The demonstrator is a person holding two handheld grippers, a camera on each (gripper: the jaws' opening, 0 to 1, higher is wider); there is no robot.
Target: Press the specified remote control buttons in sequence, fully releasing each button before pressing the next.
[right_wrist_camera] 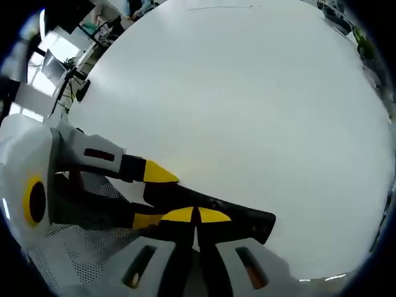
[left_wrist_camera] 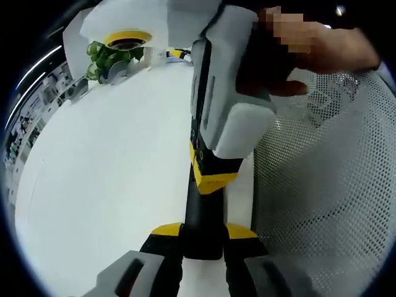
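The left gripper [left_wrist_camera: 203, 238] has its yellow-tipped jaws closed in on the near end of a slim black remote control [left_wrist_camera: 201, 213], one jaw on each long edge, so the thing is pinched across its width and held out over the white table [left_wrist_camera: 105, 185]. Beyond that table, far off, sit a yellow tape roll [left_wrist_camera: 127, 39] and a clump of green plastic pieces [left_wrist_camera: 111, 57]. Moving right in the left gripper view, the right gripper [left_wrist_camera: 207, 179] comes down from above, a hand [left_wrist_camera: 309, 43] wrapped round its grey body, its yellow tips down on the remote's top face; a white perforated mesh surface [left_wrist_camera: 322, 185] lies just beside. In the right gripper view the right gripper [right_wrist_camera: 197, 216] shows its jaws brought fully together, tips meeting on the remote control [right_wrist_camera: 247, 219] like a single poking finger, gripping nothing. The remote looks light, rigid and smooth-sided, so I'd judge it liable to slide or pivot under a push; holding it by the long edges near one end, as now, leaves the buttons free, though a press far from the grip could lever it downward.
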